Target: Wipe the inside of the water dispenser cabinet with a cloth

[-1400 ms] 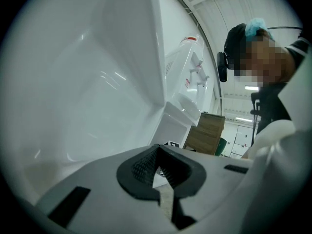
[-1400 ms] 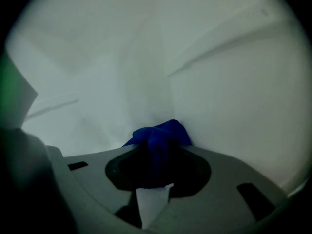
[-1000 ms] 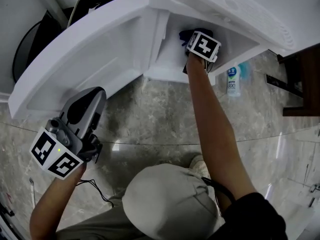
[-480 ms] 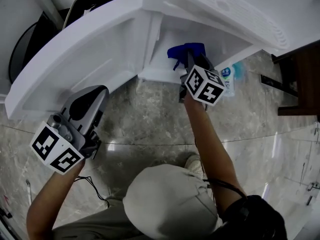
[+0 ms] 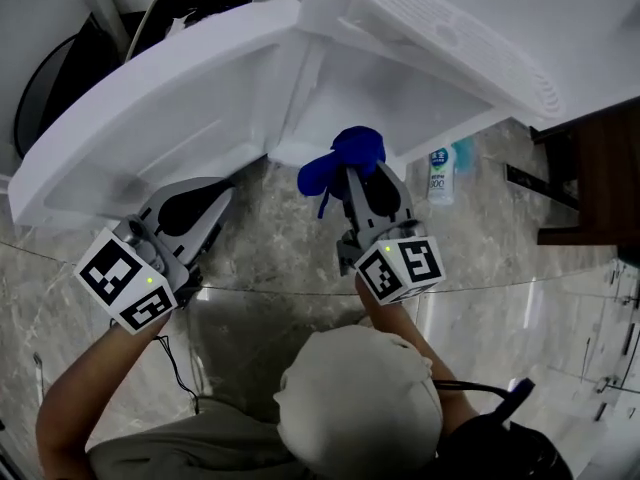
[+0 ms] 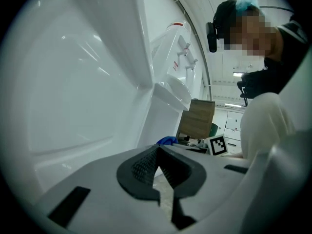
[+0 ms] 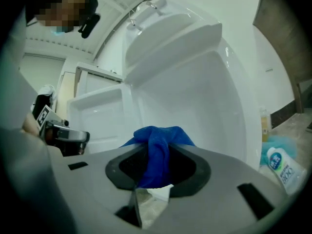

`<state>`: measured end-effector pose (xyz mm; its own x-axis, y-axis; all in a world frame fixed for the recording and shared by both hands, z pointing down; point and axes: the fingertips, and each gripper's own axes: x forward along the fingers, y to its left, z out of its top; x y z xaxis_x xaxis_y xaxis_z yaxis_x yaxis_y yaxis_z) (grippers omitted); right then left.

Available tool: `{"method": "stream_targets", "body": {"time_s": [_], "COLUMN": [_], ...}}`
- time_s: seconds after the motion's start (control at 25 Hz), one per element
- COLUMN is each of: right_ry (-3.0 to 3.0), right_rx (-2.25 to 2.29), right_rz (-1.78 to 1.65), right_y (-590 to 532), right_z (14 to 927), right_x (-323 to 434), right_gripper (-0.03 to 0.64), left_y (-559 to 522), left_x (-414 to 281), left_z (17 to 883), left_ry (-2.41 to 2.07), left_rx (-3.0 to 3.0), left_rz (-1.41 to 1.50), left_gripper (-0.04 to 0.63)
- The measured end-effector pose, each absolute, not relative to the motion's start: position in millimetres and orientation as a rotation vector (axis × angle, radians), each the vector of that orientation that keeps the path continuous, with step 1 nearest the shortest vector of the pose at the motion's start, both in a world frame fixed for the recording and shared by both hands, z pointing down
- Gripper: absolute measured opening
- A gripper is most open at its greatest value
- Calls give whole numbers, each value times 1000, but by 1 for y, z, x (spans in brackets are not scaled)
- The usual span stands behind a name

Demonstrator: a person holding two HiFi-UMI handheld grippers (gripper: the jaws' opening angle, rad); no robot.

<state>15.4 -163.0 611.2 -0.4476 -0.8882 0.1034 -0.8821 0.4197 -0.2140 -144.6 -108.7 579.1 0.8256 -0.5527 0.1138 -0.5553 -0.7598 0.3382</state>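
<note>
The white water dispenser stands with its cabinet door swung open to the left. The cabinet's inside shows as a bare white hollow. My right gripper is shut on a bunched blue cloth, held in front of the opening and outside it. In the right gripper view the cloth sticks out between the pads, with the cabinet's inside beyond it. My left gripper hangs below the door's lower edge, shut and empty. Its fingertips meet close to the door's inner face.
A plastic bottle with a blue label stands on the marble floor right of the dispenser. Dark wooden furniture is at the far right. A black bin sits behind the open door at the upper left.
My right gripper has pulled back out of the cabinet towards me, bringing the blue cloth with it. The left gripper has shifted slightly to the right, near the door.
</note>
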Motion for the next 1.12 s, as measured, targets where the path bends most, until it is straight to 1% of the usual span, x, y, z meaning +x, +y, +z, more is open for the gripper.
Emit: {"method": "stream_targets", "body": {"time_s": [0.32,0.76,1.12], "right_ry": [2763,2799,2800], "right_rx": [-1458,-1404,-1378], "right_rz": [-203,-120,-140], "right_y": [-142,-137,-136], "right_z": [592,581,582], "right_x": [-17,-24,-26], "right_gripper": [103,103,103], "left_y": [-108,-113,-108], "left_x": [-142,-136,-133], "left_z": [587,590,600], "left_ry": [-837,-845,-827], "left_rx": [2651,2649,2627], "left_rz": [17,31,60], "left_gripper": [-5,-5,-5]}}
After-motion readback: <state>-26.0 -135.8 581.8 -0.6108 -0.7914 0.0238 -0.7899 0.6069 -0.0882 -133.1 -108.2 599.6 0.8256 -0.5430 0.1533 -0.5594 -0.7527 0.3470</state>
